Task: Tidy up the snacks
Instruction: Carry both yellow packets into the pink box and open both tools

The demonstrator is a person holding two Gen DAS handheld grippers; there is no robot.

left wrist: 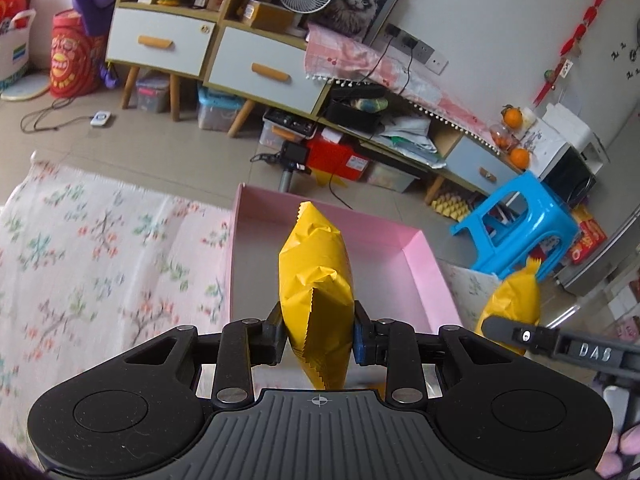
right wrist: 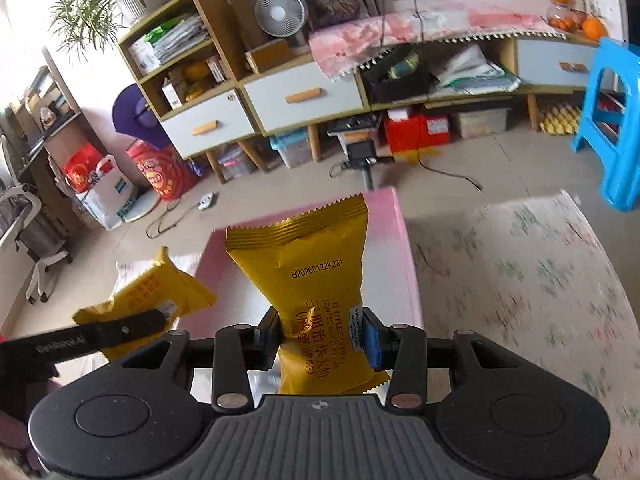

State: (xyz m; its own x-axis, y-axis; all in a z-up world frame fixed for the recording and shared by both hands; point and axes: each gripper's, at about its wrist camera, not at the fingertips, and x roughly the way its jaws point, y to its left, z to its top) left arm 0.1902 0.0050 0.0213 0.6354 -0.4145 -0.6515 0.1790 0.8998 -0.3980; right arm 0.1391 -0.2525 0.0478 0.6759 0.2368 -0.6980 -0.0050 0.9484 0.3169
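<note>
My left gripper (left wrist: 318,334) is shut on a yellow snack packet (left wrist: 314,272), held edge-on above the pink open box (left wrist: 432,276) on the floral tablecloth. My right gripper (right wrist: 322,338) is shut on a second yellow waffle packet (right wrist: 308,264), its flat printed face toward the camera, above the same pink box (right wrist: 394,240). In the left wrist view the right gripper's packet (left wrist: 514,300) and one black finger (left wrist: 520,334) show at the right, just outside the box. In the right wrist view the left gripper's packet (right wrist: 160,292) and finger (right wrist: 120,328) show at the left.
A floral tablecloth (left wrist: 88,248) covers the table around the box. Beyond the table edge lie tiled floor, a blue plastic stool (left wrist: 516,224), a low cabinet with drawers (left wrist: 256,68), storage bins, cables and a white fan (right wrist: 280,12).
</note>
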